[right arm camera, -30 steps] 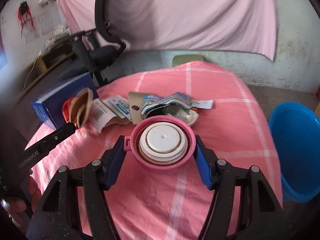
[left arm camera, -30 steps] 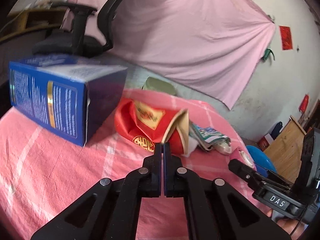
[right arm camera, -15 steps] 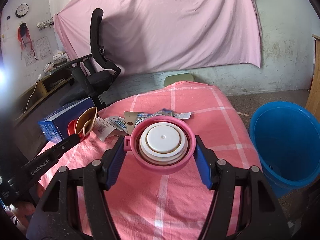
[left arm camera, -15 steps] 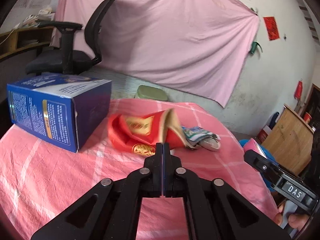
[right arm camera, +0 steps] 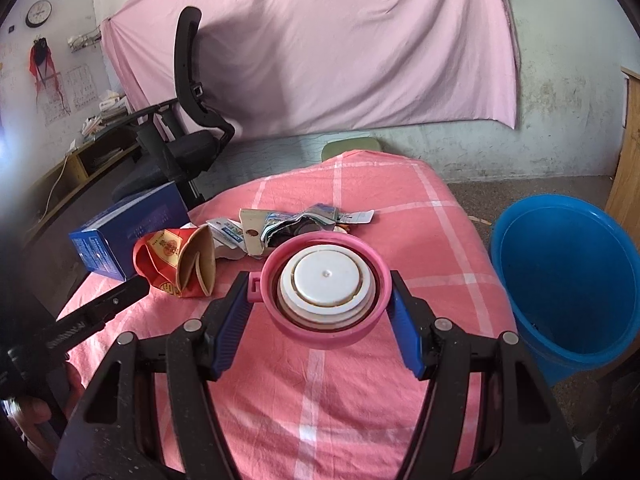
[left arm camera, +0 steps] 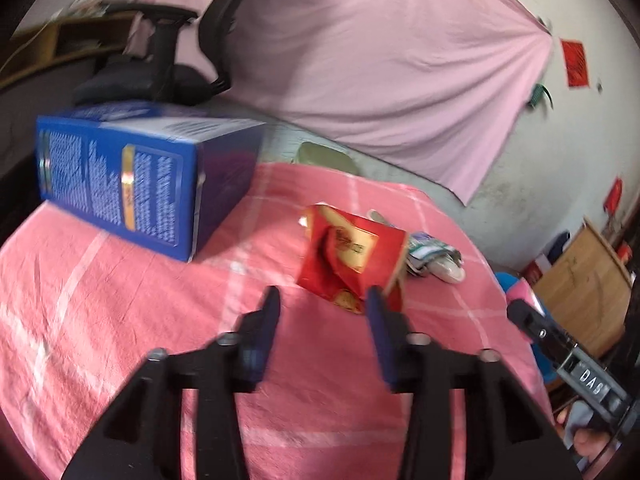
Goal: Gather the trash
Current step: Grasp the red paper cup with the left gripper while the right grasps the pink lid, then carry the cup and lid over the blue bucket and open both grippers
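Between the right gripper's [right arm camera: 324, 312] blue pads at frame centre sits a round pink lid [right arm camera: 326, 290] with a white insert, pinched at its sides. At right stands a blue bucket [right arm camera: 568, 280], smooth plastic, seemingly almost empty, so collection looks barely begun. Left on the pink checked cloth [right arm camera: 320, 380]: a crumpled red carton [left arm camera: 352, 256], torn glossy wrappers [right arm camera: 296, 224] and a rigid blue box [left arm camera: 132, 176]. The left gripper [left arm camera: 324, 312] is opening before the carton, nothing between its jaws.
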